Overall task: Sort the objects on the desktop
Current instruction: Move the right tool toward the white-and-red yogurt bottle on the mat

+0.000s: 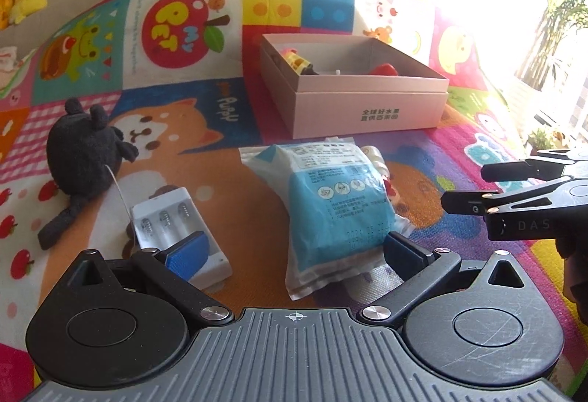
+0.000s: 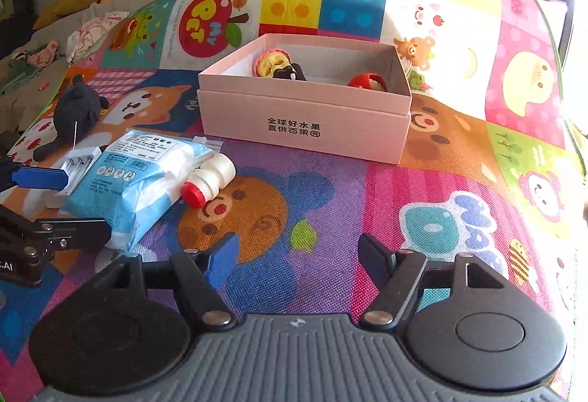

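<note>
Wipes pack (image 1: pixel 330 210) is straddled, not pinched, by the left gripper (image 1: pixel 294 251); right gripper (image 2: pixel 297 258) is held apart over bare mat (image 2: pixel 422 188).

Pink box (image 2: pixel 305 115), blue-white packet (image 1: pixel 330 203) (black plush (image 1: pixel 84 152))

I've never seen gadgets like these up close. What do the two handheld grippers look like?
Each gripper, left and right, has a ribbed grey body, two round black discs, black linkage arms with silver rivets, and two flat fingers, one padded blue. White lettering marks the side.
</note>
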Demonstrator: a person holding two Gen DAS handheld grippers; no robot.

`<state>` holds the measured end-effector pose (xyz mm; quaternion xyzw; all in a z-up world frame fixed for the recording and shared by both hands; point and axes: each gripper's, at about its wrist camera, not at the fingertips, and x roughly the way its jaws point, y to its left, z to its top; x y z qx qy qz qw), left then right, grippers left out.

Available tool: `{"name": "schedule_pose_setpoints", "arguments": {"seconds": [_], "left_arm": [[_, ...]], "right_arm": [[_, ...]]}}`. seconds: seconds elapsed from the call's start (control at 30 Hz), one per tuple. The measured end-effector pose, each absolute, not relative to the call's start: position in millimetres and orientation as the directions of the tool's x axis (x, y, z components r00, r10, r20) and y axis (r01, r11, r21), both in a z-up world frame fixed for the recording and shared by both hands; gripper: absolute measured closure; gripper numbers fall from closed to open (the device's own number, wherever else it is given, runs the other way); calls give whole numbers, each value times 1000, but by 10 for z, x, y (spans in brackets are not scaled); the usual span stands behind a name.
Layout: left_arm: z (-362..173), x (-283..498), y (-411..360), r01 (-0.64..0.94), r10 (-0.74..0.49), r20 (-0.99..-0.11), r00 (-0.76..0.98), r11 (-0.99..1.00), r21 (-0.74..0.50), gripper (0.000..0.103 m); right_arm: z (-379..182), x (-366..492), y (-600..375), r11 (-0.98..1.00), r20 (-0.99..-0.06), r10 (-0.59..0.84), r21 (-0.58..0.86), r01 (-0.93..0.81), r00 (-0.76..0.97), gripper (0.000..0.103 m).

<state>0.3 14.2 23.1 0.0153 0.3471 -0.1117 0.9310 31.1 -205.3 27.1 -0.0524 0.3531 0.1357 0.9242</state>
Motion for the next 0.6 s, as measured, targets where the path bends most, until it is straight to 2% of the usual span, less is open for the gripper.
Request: {"name": "schedule_pose_setpoints", "arguments": {"seconds": [0.23, 0.37, 0.53, 0.6], "left_arm": [[203, 27, 198, 190, -171, -653, 738, 981, -41, 0], [187, 27, 246, 178, -166, -656, 737, 983, -49, 0], [182, 6, 273, 177, -166, -653, 739, 983, -50, 0], [185, 5, 290, 173, -166, -653, 739, 983, -53, 0]], "right_arm": [[341, 335, -1870, 922, -664, 296, 9, -388, 687, 33], [383, 480, -1719, 902, -681, 341, 43, -430, 648, 47], [346, 657, -1575, 896, -695, 374, 98, -434, 614, 56], [317, 704, -1545, 897, -705, 375, 113, -427, 602, 66]]}}
